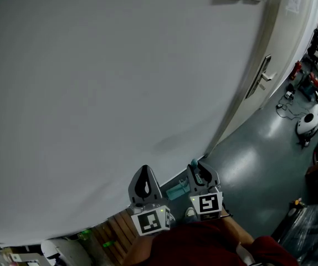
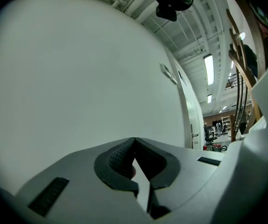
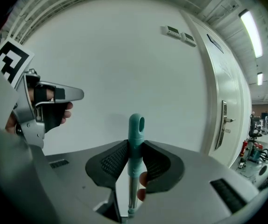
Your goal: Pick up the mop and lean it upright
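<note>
Mop handle [image 3: 135,141], seemingly upright, between fingers [image 3: 111,163]

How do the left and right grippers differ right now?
The right gripper is clamped on the mop handle at its teal end; the left gripper holds nothing. The right gripper's jaws stand apart by the handle's width; the left gripper's jaw tips meet. Shared: both point at the white wall.
</note>
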### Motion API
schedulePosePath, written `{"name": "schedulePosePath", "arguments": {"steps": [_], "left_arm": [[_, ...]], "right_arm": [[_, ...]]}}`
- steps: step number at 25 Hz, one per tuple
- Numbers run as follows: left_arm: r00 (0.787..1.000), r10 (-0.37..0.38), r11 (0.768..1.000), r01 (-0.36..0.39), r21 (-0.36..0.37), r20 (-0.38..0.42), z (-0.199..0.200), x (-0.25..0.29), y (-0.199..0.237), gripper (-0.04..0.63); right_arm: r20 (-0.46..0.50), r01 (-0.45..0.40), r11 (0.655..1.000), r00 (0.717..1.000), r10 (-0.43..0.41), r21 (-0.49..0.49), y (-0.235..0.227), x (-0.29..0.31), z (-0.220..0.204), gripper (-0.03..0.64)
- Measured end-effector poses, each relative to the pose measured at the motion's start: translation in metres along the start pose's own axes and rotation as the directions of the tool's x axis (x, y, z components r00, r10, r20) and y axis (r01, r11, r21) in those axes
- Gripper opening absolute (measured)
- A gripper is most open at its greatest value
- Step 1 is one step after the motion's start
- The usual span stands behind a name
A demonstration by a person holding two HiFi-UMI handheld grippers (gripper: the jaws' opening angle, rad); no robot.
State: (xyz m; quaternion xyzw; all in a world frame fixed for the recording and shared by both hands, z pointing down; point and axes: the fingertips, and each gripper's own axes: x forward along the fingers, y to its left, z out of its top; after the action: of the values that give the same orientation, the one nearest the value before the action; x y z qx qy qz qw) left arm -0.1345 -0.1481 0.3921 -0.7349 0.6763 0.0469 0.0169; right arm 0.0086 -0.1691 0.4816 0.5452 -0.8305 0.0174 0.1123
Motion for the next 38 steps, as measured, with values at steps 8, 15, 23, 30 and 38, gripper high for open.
{"name": "schedulePosePath", "arguments": {"steps": [8, 15, 23, 30, 38], "left_arm": [[1.000, -0.002, 1.000, 0.003, 0.004, -0.010, -0.004, 0.004, 0.000, 0.013], [1.000, -0.011, 1.000, 0.011, 0.007, -0.013, -0.005, 0.006, -0.002, 0.013], [1.000, -0.016, 1.000, 0.017, 0.019, -0.024, -0.007, 0.002, -0.003, 0.014], [1.000, 0.001, 1.000, 0.000, 0.018, -0.028, -0.006, -0.001, 0.005, 0.014], [1.000, 0.020, 1.000, -0.020, 0.015, -0.024, -0.008, -0.005, 0.010, 0.014]], "right_arm": [[-0.074, 0.001, 1.000, 0.997, 0.002, 0.030, 0.004, 0.005, -0.026, 0.106], [-0.059, -0.004, 1.000, 0.998, 0.005, 0.009, 0.005, 0.008, -0.028, 0.106], [-0.044, -0.005, 1.000, 0.999, 0.005, -0.004, 0.005, 0.031, -0.026, 0.106], [-0.036, -0.011, 1.000, 0.999, 0.011, 0.015, 0.007, 0.063, -0.018, 0.106], [-0.038, -0.006, 1.000, 0.999, 0.006, -0.008, 0.009, 0.105, -0.019, 0.106]]}}
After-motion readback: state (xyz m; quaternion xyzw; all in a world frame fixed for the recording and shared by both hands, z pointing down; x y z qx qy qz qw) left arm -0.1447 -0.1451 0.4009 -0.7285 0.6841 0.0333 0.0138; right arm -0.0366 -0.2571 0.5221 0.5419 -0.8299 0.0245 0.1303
